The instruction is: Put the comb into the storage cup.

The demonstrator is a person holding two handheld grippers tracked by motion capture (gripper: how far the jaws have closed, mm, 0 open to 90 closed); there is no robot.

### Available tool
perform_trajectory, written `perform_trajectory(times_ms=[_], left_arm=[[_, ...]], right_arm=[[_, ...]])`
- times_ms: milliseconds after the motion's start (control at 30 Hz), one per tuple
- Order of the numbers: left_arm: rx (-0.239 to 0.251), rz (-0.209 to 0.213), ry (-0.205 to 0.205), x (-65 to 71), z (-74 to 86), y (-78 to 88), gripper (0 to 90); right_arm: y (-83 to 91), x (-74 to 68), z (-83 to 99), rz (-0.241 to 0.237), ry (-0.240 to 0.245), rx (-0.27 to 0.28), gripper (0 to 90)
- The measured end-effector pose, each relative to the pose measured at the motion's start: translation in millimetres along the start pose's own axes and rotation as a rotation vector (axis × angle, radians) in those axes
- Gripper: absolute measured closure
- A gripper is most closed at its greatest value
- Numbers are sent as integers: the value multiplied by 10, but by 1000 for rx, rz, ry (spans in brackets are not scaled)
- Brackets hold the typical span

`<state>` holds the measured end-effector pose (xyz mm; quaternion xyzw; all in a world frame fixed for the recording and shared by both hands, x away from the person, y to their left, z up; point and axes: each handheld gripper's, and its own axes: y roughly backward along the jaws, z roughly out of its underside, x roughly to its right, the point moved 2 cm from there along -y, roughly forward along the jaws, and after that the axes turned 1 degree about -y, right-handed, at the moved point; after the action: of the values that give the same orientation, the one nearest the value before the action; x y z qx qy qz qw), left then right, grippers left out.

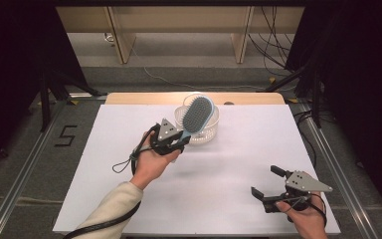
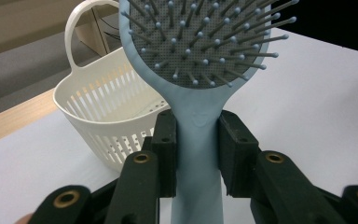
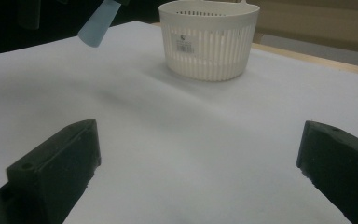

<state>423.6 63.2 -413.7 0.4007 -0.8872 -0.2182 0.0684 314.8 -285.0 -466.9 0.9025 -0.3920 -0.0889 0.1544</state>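
A light blue hairbrush (image 1: 197, 114) with a grey bristle pad is held up in the air, its head over a white slotted basket (image 1: 208, 133) at the back middle of the table. My left gripper (image 1: 177, 142) is shut on the brush's handle (image 2: 196, 154), both pads pressing its sides, the bristles facing the camera. The basket (image 2: 107, 121) stands behind and below the brush. My right gripper (image 1: 267, 181) rests near the front right of the table, open with nothing between its jaws. In the right gripper view the basket (image 3: 209, 39) stands ahead and the handle's tip (image 3: 97, 25) hangs at upper left.
A white sheet (image 1: 129, 199) covers the table, with a wooden strip (image 1: 144, 98) along its far edge. Black stands and cables rise at both sides beyond the table. The basket has a loop handle (image 2: 81, 28) on its rim.
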Motion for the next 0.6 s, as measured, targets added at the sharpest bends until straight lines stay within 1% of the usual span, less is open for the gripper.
perform_trajectory(times_ms=[400, 600], left_arm=[[12, -1, 16, -32, -15, 18, 700], [9, 1, 17, -40, -18, 22, 700]], right_arm=[[-1, -1, 1, 0, 0, -1, 2], [0, -1, 1, 0, 0, 0, 2]])
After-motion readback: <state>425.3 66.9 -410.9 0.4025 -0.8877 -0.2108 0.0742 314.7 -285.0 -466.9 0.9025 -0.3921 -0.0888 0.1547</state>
